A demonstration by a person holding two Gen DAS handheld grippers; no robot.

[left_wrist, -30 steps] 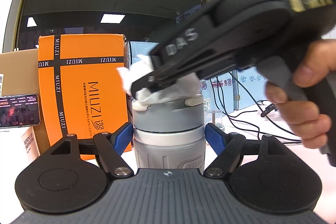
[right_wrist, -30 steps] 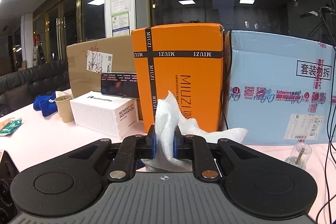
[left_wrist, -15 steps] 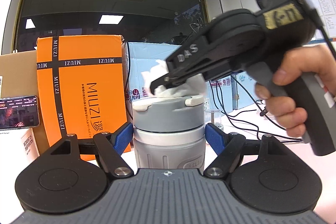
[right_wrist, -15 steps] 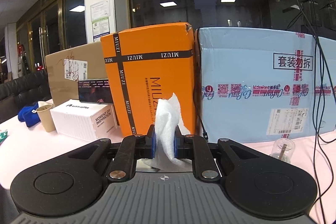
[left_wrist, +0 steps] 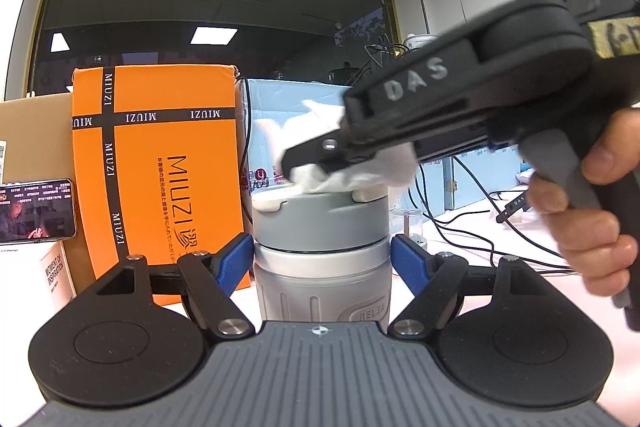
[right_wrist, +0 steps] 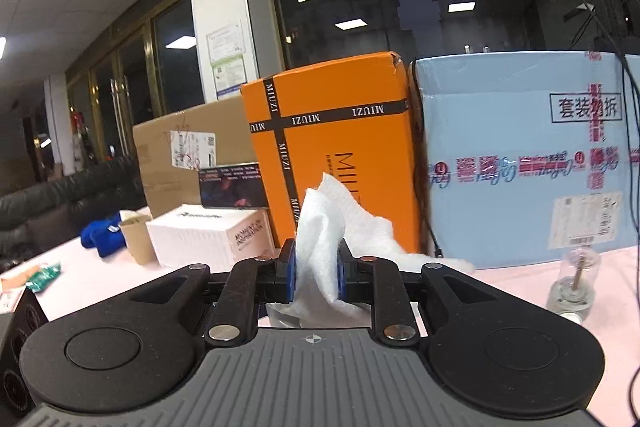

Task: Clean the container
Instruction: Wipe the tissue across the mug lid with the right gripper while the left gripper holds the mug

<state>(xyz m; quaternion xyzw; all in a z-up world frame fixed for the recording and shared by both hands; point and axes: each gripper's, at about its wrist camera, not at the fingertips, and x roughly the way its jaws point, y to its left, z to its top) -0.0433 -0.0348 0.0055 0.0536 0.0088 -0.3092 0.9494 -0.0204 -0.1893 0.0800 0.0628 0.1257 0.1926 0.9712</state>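
L gripper (left_wrist: 322, 259) clamped round the grey container (left_wrist: 322, 279), blue pads on both sides just under the lid; container upright, dead centre of L wrist view, in front of orange box (left_wrist: 156, 163). R gripper (right_wrist: 316, 277) clenched on a white tissue (right_wrist: 332, 227); in L view the wad sits pressed on the lid top (left_wrist: 320, 215), person's hand (left_wrist: 588, 211) on the R handle. Step in hand, by my read: wiping the lid. To do it well: keep L squeeze firm so the body doesn't spin or tip, press lightly, sweep the wad round the raised cream tabs and rim, not just the middle; re-fold if the tissue bunches. Risk: tissue snagging on a tab. Count: 1 container, 1 tissue, 2 grippers, 1 hand seen. Background: 1 orange box, 1 pale blue box (right_wrist: 520, 163), 1 brown carton (right_wrist: 184, 155), 1 white box (right_wrist: 208, 239), 1 phone (left_wrist: 36, 211), 1 paper cup (right_wrist: 138, 241), 1 small glass jar (right_wrist: 574, 281).
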